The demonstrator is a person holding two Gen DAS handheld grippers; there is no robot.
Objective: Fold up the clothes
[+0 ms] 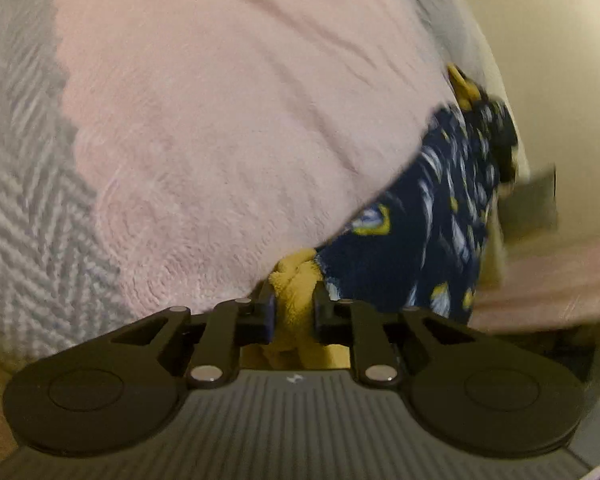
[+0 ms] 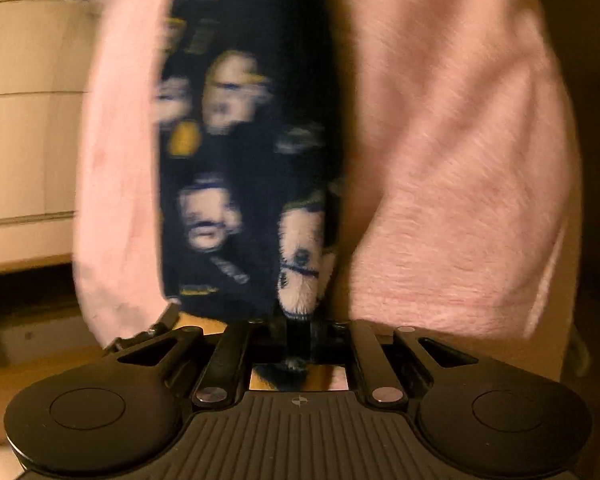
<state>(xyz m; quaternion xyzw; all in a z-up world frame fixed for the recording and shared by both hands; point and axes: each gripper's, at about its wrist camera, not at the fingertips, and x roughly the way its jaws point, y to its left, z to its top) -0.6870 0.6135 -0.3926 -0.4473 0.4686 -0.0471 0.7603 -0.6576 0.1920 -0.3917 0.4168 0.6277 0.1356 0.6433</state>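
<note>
A fleecy navy garment (image 1: 432, 216) with white and yellow prints and a yellow cuff (image 1: 296, 280) is held between both grippers. My left gripper (image 1: 295, 304) is shut on the yellow cuff, above a pale pink blanket (image 1: 228, 120). In the right wrist view the same navy garment (image 2: 244, 160) hangs stretched away from my right gripper (image 2: 298, 332), which is shut on its navy edge. A pink fleece (image 2: 452, 168) lies on both sides of it. The frames are motion-blurred.
A grey herringbone bedcover (image 1: 20, 184) lies left of the pink blanket. A cream wall (image 1: 556, 60) is at the right. Cream drawer fronts (image 2: 28, 120) stand at the left of the right wrist view, with a dark gap below them.
</note>
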